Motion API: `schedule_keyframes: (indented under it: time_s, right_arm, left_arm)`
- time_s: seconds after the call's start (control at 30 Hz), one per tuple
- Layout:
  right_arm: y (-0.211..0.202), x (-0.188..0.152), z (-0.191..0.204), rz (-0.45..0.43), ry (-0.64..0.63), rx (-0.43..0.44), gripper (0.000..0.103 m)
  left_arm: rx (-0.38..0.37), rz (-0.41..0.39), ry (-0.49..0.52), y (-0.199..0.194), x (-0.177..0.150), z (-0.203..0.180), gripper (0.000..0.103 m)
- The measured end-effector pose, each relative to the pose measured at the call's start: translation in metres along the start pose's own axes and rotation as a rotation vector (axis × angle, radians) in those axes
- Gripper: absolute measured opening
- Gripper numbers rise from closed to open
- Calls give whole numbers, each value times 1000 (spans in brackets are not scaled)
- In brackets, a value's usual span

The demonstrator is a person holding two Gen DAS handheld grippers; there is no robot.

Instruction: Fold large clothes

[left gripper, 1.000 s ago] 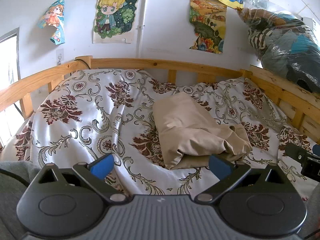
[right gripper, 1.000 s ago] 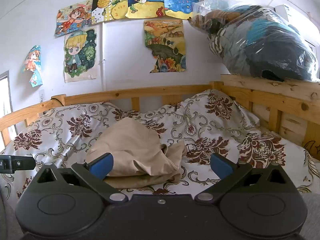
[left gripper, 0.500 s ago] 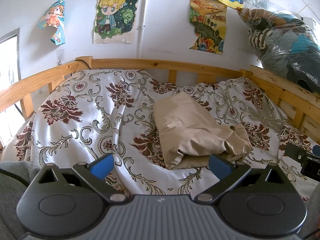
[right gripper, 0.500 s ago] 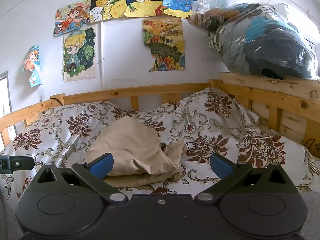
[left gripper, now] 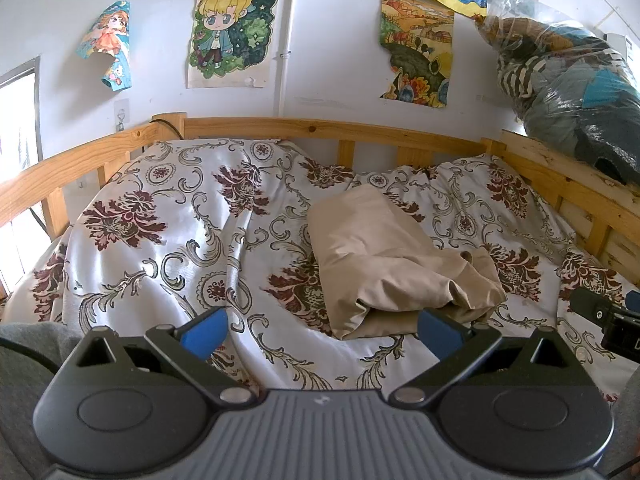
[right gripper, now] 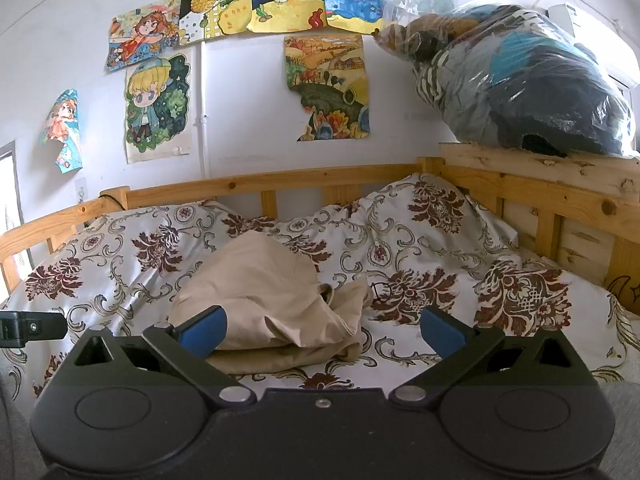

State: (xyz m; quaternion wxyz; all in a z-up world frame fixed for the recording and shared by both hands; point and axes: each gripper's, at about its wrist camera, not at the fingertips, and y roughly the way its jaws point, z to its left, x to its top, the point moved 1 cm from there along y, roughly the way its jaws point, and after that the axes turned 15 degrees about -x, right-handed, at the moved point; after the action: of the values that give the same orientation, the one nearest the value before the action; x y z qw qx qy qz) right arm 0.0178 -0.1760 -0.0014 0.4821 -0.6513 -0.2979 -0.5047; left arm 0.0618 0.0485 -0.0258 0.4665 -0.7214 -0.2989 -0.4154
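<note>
A beige garment [left gripper: 384, 264] lies loosely folded and rumpled in the middle of the floral bedspread [left gripper: 168, 240]. My left gripper [left gripper: 320, 330] hovers open at the bed's near edge, its blue pads wide apart, short of the cloth. In the right wrist view the same beige garment [right gripper: 264, 300] sits left of centre. My right gripper [right gripper: 322, 330] is open too, empty, just in front of the garment's near fold. The right gripper's tip [left gripper: 600, 314] shows at the right edge of the left view, and the left gripper's tip [right gripper: 28, 328] at the left edge of the right view.
A wooden bed rail [left gripper: 320, 128] rings the mattress on the far side and right [right gripper: 560, 200]. A clear plastic bag of clothes [right gripper: 512, 84] rests on the right rail. Posters [left gripper: 232, 36] hang on the white wall. Grey sleeve cloth [left gripper: 24, 344] shows at lower left.
Almost nothing has changed. The right wrist view has tilted up very slightly; both grippers stay open and the garment has not moved.
</note>
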Motion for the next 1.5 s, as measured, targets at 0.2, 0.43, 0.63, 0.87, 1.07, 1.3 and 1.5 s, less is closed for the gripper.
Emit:
schedule_keyframes:
  time_s: [0.2, 0.43, 0.63, 0.87, 1.07, 1.3, 1.5]
  right_arm:
    - [0, 0, 0, 1, 0, 0, 102]
    - [0, 1, -1, 1, 0, 0, 102]
    - [0, 1, -1, 2, 0, 0, 102]
    - [0, 1, -1, 4, 2, -1, 102]
    - [1, -1, -2, 6, 5, -2, 102]
    - [1, -3, -3, 7, 8, -3, 102]
    - [0, -3, -3, 8, 3, -4, 102]
  left_arm:
    - [1, 1, 0, 0, 0, 0, 102]
    - [-1, 1, -1, 0, 0, 0, 102]
    - [-1, 1, -2, 0, -1, -1, 102]
    - [11, 24, -2, 3, -1, 1, 102]
    - [54, 61, 19, 6, -1, 2, 102]
    - [65, 73, 39, 8, -1, -3, 102]
    - [67, 85, 56, 10, -2, -5, 102]
